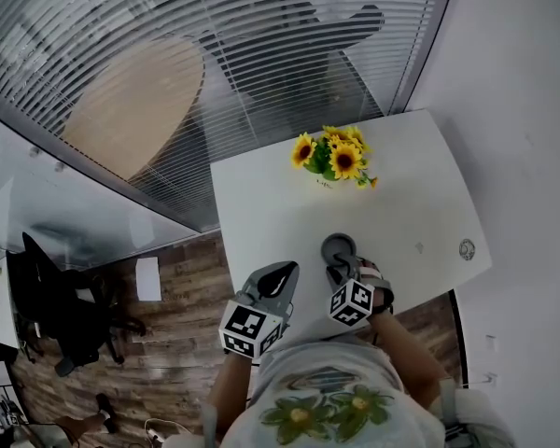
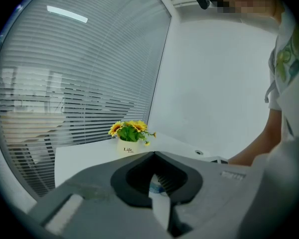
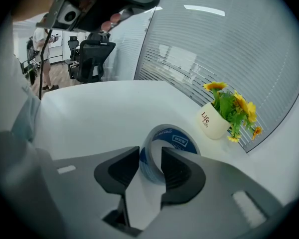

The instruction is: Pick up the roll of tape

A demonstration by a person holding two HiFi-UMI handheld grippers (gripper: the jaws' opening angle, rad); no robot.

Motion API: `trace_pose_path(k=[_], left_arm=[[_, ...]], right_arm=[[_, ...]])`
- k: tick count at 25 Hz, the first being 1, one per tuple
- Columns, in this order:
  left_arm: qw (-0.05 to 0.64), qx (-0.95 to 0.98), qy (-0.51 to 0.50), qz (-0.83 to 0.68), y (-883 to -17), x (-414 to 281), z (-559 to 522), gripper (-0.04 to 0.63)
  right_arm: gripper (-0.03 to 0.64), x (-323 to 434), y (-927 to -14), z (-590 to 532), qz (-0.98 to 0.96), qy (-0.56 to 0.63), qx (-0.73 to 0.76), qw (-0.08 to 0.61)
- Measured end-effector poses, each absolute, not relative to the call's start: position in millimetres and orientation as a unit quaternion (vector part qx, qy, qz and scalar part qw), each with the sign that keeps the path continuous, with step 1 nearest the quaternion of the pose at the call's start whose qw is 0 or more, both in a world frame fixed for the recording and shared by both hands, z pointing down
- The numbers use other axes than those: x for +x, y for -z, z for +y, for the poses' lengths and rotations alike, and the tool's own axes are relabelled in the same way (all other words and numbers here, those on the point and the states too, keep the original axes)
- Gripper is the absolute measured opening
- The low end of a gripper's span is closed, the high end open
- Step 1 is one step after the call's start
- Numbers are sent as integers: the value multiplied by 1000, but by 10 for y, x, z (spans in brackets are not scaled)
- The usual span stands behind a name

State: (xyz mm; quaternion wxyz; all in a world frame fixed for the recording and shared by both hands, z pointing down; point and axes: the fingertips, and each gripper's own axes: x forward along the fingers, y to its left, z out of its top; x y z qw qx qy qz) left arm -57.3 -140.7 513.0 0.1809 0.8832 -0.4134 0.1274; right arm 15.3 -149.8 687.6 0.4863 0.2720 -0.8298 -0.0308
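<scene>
The roll of tape (image 1: pixel 338 247) is a grey ring with a blue-printed core, near the front of the white table (image 1: pixel 261 213). My right gripper (image 1: pixel 342 269) points steeply down at it. In the right gripper view the roll of tape (image 3: pixel 172 136) has its near wall between the jaws, one jaw inside the ring and one outside, and both press on that wall; the right gripper (image 3: pixel 150 156) is shut on it. My left gripper (image 1: pixel 285 271) hovers just left of the roll. In its own view the left gripper (image 2: pixel 154 154) has its jaw tips together and holds nothing.
A white pot of sunflowers (image 1: pixel 334 161) stands at the back of the table, also seen as the sunflower pot (image 3: pixel 214 121) behind the roll. A round cable grommet (image 1: pixel 466 248) sits near the right edge. Window blinds run behind the table, and office chairs (image 1: pixel 65 315) stand on the floor at left.
</scene>
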Motion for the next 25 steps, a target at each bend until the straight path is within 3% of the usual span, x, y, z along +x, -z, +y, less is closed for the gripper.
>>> trace_pose_path(k=[6, 13, 25], left_arm=[[180, 883, -130, -413, -5141, -566, -1409, 6], [178, 885, -126, -412, -5122, -552, -1404, 6], [174, 885, -128, -413, -5105, -559, -1344, 6]], right_arm=[[129, 153, -6888, -1500, -828, 30, 259, 496], [65, 151, -6881, -1442, -833, -6, 235, 501], [54, 107, -6857, -1349, -837, -1, 202, 508]])
